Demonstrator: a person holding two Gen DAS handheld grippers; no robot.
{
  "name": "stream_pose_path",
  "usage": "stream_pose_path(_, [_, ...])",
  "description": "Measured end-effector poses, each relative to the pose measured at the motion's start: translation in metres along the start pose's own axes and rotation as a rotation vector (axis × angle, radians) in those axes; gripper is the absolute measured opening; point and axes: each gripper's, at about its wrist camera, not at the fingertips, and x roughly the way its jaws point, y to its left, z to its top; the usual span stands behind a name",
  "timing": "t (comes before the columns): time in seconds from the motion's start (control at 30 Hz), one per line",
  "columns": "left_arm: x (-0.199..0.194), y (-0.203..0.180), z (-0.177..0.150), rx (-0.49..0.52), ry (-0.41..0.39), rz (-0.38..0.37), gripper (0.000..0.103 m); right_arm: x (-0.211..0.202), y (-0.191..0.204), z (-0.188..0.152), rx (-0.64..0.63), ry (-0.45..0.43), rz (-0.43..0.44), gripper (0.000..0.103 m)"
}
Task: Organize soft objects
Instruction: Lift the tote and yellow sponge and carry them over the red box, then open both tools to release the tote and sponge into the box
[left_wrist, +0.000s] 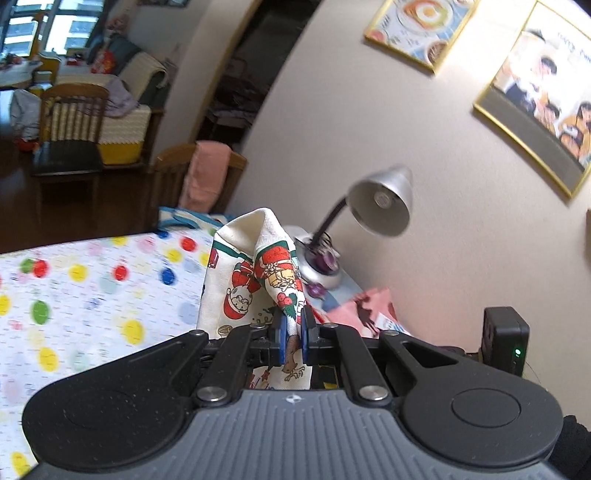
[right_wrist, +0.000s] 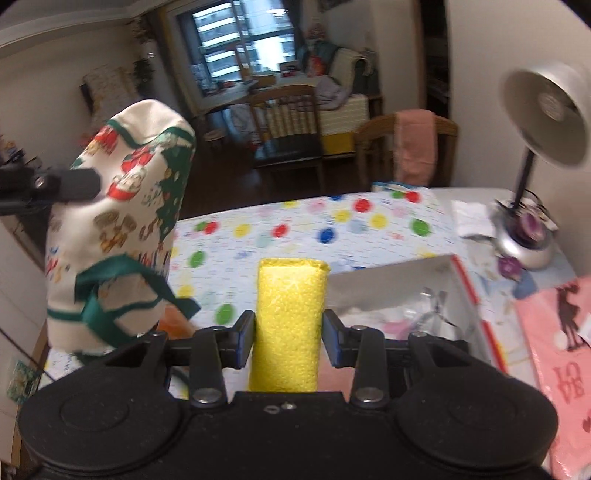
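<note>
My left gripper (left_wrist: 293, 332) is shut on the rim of a white cloth bag with a Christmas print and green trim (left_wrist: 258, 266), holding it up above the table. The same bag (right_wrist: 122, 229) hangs at the left of the right wrist view, with the left gripper's finger (right_wrist: 74, 182) pinching its upper side. My right gripper (right_wrist: 290, 328) is shut on a yellow sponge (right_wrist: 290, 317), held upright above the polka-dot tablecloth (right_wrist: 295, 236), to the right of the bag.
An open white box (right_wrist: 402, 291) with pale items inside sits just right of the sponge. A silver desk lamp (right_wrist: 543, 110) stands at the wall. A pink paper bag (right_wrist: 561, 332) lies at the right. Wooden chairs (right_wrist: 406, 147) stand beyond the table.
</note>
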Motion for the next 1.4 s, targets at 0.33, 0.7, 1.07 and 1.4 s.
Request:
stream_pose_path(0.33, [0.099, -0.049, -0.001, 0.047, 0.047, -0.018, 0.007, 0.014, -0.096, -0.015, 0.102, 0.031, -0.130, 0.037])
stream_pose_path(0.7, [0.193, -0.024, -0.034, 0.052, 0.174, 0.103, 0.007, 0.065, -0.138, -0.037, 0.130, 0.115, -0.189, 0.037])
stream_pose_path(1.07, [0.247, 0.010, -0.075, -0.013, 0.316, 0.153, 0.007, 0.109, -0.146, -0.050, 0.149, 0.182, -0.183, 0.036])
stream_pose_path(1.4, [0.263, 0.020, -0.088, -0.039, 0.355, 0.140, 0.007, 0.113, -0.142, -0.051, 0.142, 0.188, -0.174, 0.039])
